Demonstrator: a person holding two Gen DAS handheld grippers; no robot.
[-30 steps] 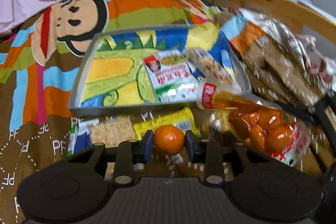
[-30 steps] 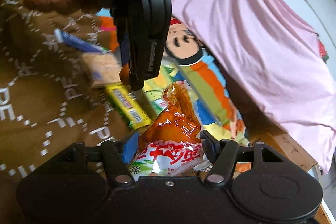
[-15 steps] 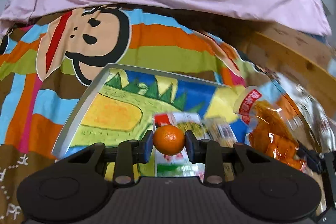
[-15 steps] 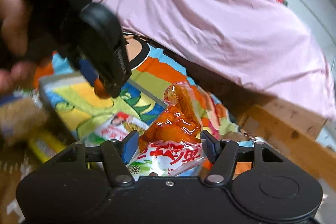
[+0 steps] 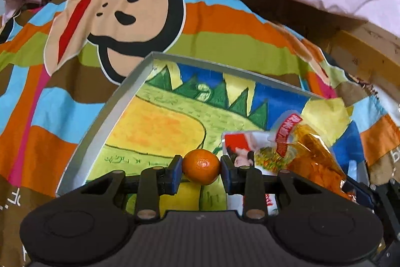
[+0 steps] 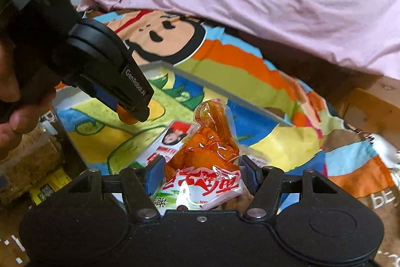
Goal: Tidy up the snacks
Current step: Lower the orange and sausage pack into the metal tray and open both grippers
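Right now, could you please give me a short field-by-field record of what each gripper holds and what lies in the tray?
left gripper: shut on small orange, above tray
right gripper: shut on orange snack bag
tray: cartoon-printed floor, holds a white snack packet
surface: striped monkey-print blanket

Each claw is matte black plastic. The left claw (image 5: 201, 168) has two round, disc-like lobes on its housing, a ribbed grey panel between them, angled link arms pinned with silver rivets, and blue pads (image 5: 176, 173) lining its fingertips. The right claw (image 6: 200, 173) has the same build, with a small screw at the centre of its housing. From the side the left claw (image 6: 132, 114) carries white "GenRobot.AI" lettering. A hand (image 6: 15, 114) shows bare fingers.
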